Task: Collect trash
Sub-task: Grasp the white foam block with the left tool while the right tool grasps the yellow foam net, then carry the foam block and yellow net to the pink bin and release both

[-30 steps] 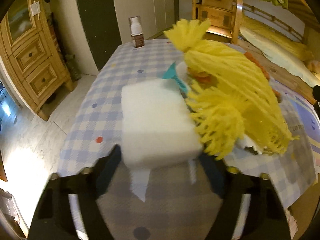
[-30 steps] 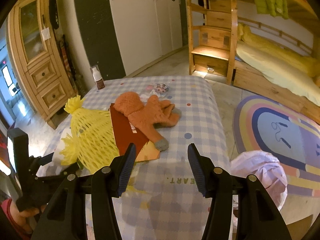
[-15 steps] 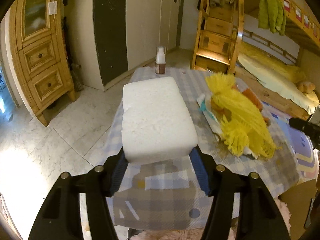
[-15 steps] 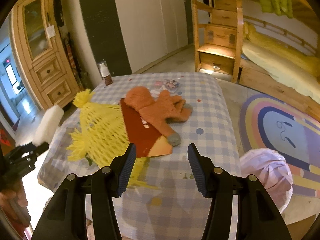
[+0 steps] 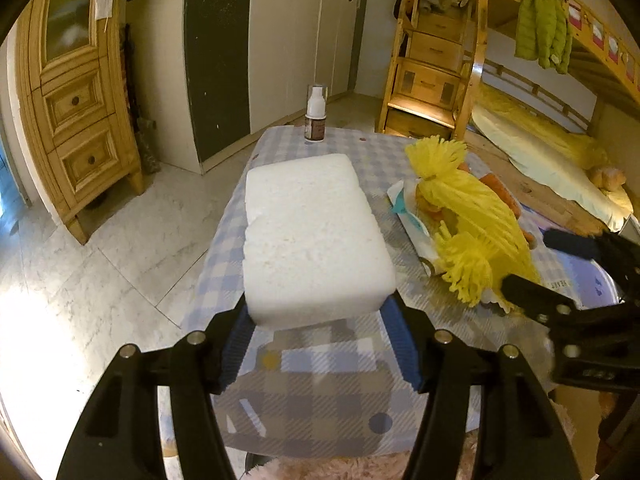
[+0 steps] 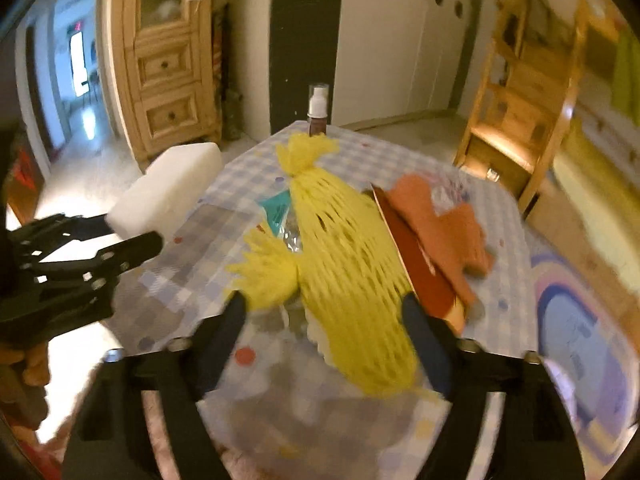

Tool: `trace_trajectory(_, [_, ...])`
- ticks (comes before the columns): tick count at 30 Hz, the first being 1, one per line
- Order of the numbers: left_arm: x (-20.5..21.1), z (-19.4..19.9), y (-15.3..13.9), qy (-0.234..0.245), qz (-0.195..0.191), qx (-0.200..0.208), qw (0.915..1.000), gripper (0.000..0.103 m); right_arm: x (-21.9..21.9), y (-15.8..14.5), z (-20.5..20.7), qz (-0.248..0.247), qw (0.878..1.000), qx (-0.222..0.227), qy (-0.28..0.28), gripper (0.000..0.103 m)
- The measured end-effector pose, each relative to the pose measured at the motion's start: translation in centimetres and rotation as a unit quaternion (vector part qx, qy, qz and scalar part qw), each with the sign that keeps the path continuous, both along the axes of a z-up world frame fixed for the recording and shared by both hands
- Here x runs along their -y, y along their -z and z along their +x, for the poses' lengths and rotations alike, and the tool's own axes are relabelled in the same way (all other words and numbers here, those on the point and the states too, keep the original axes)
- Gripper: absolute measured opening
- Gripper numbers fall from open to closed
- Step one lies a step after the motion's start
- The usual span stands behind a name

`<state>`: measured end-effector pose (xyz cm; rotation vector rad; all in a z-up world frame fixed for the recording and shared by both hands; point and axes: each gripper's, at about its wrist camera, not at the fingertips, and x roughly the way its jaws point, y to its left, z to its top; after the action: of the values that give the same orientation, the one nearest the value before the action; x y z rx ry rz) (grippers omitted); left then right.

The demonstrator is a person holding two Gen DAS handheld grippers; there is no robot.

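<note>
1. Left gripper (image 5: pixel 318 320): clamped on white foam block (image 5: pixel 314 236), block gripped by its near end, held up off the checked tablecloth (image 5: pixel 304 420), long axis pointing straight out along the fingers.
2. Right gripper (image 6: pixel 324 312): jaws spread wide, nothing between the pads; fingers straddling the near end of the yellow foam net (image 6: pixel 348 264), one at each flank. Contact with the net not resolvable; view motion-blurred.
3. Net position: lying flat on the table, directly ahead of the right gripper, over a white-and-teal wrapper (image 5: pixel 412 216). Long axis running away from the gripper toward the tasselled far end near the spray bottle (image 6: pixel 318 110), so roughly in line with the fingers.
4. Nearer hand: right, clearly. Left already loaded and off to the net's left.
5. Just beside the net on its right: red card (image 6: pixel 420 264) and orange glove (image 6: pixel 444 232). Risk judged: right-hand finger catching the card edge on closing.
6. Judgement: closing across the net's short width looks workable from this alignment; soft mesh likely to compress.
</note>
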<state>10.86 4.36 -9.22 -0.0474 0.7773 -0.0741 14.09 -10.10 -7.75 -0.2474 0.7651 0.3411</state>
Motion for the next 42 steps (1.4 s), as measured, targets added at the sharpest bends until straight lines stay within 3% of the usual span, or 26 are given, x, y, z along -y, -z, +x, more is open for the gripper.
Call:
trace_trajectory(4, [-0.6,-0.1,0.2,0.001,-0.005,-0.002,1.0000,0.060,-1.3,0.9,1.4,-0.033,0.999,-0.010,0.005,0.079])
trace_trajectory(6, [-0.8,-0.1,0.1,0.004,-0.007,-0.001,1.0000,0.060,-1.2,1.6,2.1,-0.034,0.999,-0.035,0.013,0.047])
trace_trajectory(9, [-1.0,-0.3,0.1,0.006,-0.010,0.001,0.9999,0.060,-1.0,0.9,2.2,-0.022,0.999,-0.036,0.016,0.025])
trace_trajectory(13, [-1.1,-0.5,-0.2,0.007,-0.012,0.007,0.9999,0.060,0.4,-1.9,1.3,0.021,0.999,-0.021,0.013,0.022])
trace_trajectory(16, [-1.1,-0.8,-1.1,0.008,-0.012,0.019,0.9997,0.060,2.1,-5.0,0.4,0.091,0.996,-0.013,0.000,0.022])
trace_trajectory(20, [-0.8,-1.1,-2.2,0.008,-0.010,0.033,0.9994,0.060,4.5,-8.6,-0.5,0.172,0.985,0.002,-0.011,0.022])
trace_trajectory(26, [1.1,-1.7,-4.3,0.031,-0.008,0.061,0.9976,0.060,9.6,-10.9,-2.2,0.250,0.968,0.018,0.000,0.022])
trace_trajectory(30, [4.4,-1.6,-4.9,0.065,-0.018,0.066,0.9955,0.061,12.3,-10.8,-3.2,0.245,0.969,0.026,0.035,0.022])
trace_trajectory(33, [7.5,-1.6,-5.0,0.098,-0.013,0.068,0.9928,0.061,13.3,-10.1,-4.2,0.172,0.980,0.049,0.088,0.023])
trace_trajectory(35, [9.6,-1.7,-5.2,0.122,-0.015,0.070,0.9899,0.061,14.3,-9.2,-4.6,0.151,0.981,0.050,0.112,0.024])
trace_trajectory(42, [18.8,-1.9,-4.7,0.213,0.001,0.084,0.9734,0.062,21.7,-3.0,-6.3,0.123,0.969,0.005,0.215,0.025])
